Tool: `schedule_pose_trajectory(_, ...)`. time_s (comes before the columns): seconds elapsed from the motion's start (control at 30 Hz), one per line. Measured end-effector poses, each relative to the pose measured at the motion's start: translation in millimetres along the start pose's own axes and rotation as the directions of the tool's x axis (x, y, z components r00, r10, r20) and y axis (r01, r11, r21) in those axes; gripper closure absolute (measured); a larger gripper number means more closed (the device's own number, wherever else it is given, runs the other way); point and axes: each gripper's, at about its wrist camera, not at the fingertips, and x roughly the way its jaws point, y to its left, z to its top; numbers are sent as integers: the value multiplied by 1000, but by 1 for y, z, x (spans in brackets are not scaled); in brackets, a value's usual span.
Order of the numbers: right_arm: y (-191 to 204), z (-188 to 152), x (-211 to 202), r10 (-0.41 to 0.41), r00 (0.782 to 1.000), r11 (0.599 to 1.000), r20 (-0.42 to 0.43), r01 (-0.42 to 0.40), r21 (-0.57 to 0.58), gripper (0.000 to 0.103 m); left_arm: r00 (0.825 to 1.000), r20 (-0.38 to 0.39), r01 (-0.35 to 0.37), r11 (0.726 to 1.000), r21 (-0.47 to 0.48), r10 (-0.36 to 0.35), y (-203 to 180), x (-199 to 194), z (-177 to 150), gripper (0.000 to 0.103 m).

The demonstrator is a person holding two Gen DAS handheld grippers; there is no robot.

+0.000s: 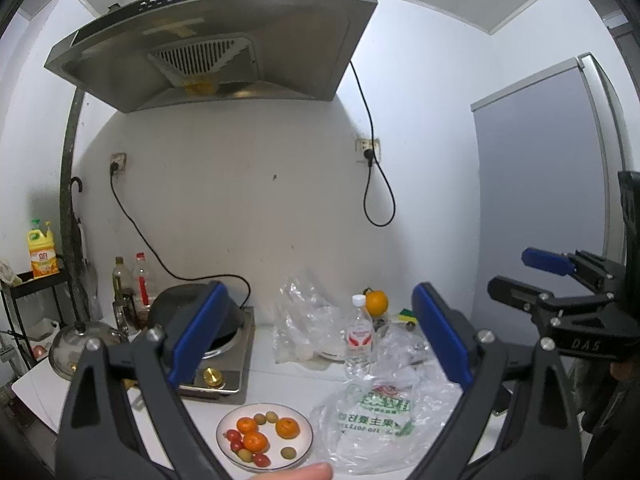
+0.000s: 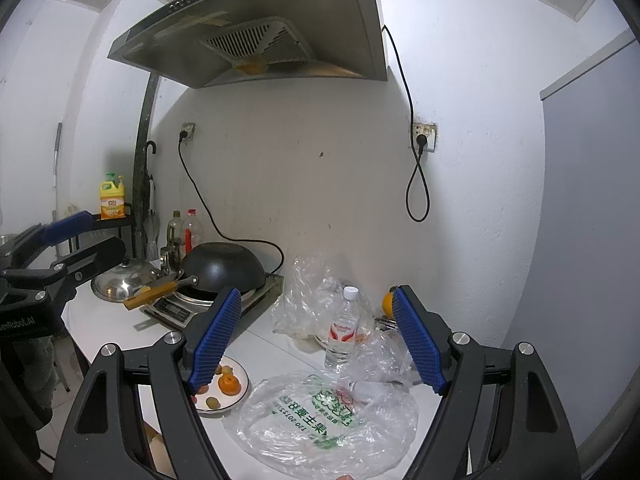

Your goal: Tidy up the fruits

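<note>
On the counter, plastic bag printed green, digits 150-5012

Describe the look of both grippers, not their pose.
Both match: black angular frames with silver bolts and blue ribbed pads on the fingers. The left gripper shows whitish lettering on its body in the right wrist view; the right gripper bears pale letters in the left wrist view.

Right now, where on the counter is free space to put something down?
Bare white counter lies between the stove and the printed plastic bag, behind the fruit plate. It is crowded at the back right, around the water bottle and the crumpled clear bags.
</note>
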Motion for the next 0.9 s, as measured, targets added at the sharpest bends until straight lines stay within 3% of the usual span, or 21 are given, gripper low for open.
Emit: schedule_pose_trajectory(0.9,-7,-4,17,-4,1000,1000,-29,4,-1,22,999,-40,20,1000,-4,-20,-3,27,-5,9)
